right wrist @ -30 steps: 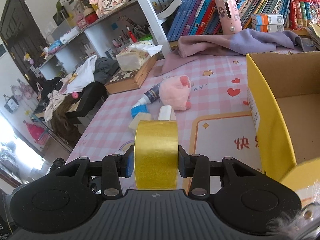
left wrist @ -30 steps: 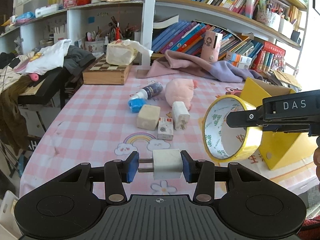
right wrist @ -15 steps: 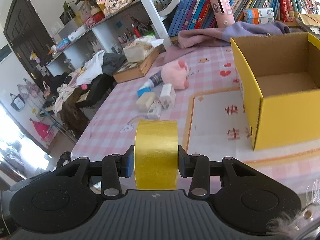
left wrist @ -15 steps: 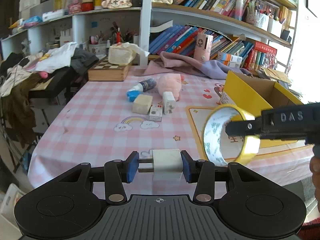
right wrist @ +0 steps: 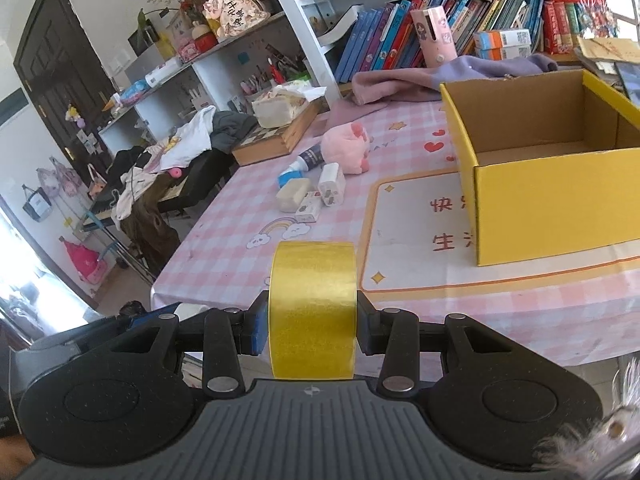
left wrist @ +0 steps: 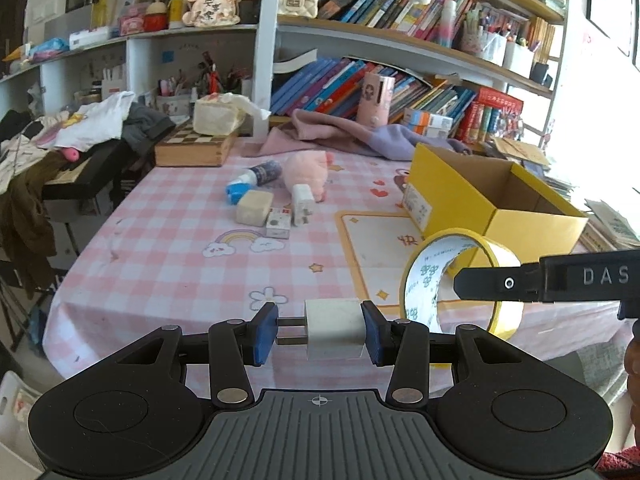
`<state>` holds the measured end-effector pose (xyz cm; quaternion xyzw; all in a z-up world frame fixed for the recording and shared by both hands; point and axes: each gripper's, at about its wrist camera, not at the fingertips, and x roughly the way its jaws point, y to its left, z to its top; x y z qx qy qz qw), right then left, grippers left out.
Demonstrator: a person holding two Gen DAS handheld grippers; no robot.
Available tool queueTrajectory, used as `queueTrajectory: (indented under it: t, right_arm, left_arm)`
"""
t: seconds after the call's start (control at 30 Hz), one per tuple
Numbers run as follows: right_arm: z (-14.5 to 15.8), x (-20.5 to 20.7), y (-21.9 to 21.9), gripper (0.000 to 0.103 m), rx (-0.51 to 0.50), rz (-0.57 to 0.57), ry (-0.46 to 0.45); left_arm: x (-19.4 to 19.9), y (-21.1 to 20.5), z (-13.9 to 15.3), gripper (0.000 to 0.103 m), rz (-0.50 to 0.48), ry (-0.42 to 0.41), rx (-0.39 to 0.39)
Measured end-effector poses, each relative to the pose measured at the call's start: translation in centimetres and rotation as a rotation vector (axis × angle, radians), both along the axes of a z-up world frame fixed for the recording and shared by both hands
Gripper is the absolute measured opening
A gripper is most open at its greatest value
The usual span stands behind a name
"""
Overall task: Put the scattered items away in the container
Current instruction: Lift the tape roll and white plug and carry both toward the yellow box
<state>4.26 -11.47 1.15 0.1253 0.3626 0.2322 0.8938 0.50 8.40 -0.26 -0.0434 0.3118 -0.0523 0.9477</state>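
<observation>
left gripper [left wrist: 319, 332] clamped on white charger [left wrist: 334, 330]; right gripper [right wrist: 312, 326] clamped on yellow tape roll [right wrist: 312, 310]; both held off the table edge, near yellow box [right wrist: 556, 216].

We note white shelving [left wrist: 264, 64] w/ books along back wall, dark door [right wrist: 52, 72] at left, bright daylight thru window [left wrist: 608, 4] at right.

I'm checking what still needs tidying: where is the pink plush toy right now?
The pink plush toy lies on the checked tablecloth, left of the yellow box in both wrist views, beside the glue bottle and a white charger.
</observation>
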Motion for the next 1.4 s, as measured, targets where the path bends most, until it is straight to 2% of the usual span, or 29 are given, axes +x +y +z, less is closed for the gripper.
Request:
queueTrajectory:
  t: [0.2,0.47,0.83,1.4]
  right_arm:
    - [0.0,-1.3,-1.4,0.039,-0.048,-0.019,0.011]
    - [-0.1,-2.0,-3.4,0.039,-0.08,-0.085,0.036]
    - [-0.6,-3.8,-6.4,0.039,-0.119,-0.162,0.069]
    - [-1.0,-5.1,-10.5,0.039,-0.128,-0.269,0.117]
  left_arm:
    - [0.6,-1.0,0.0,0.043,-0.038,-0.002,-0.043]
    - [1.0,-2.7,0.2,0.043,-0.103,-0.022,-0.045]
    - [1.4,-5.3,-0.3,0.043,-0.179,0.012,-0.061]
    - [1.0,-10.5,-0.3,0.043,-0.311,0.033,-0.03]
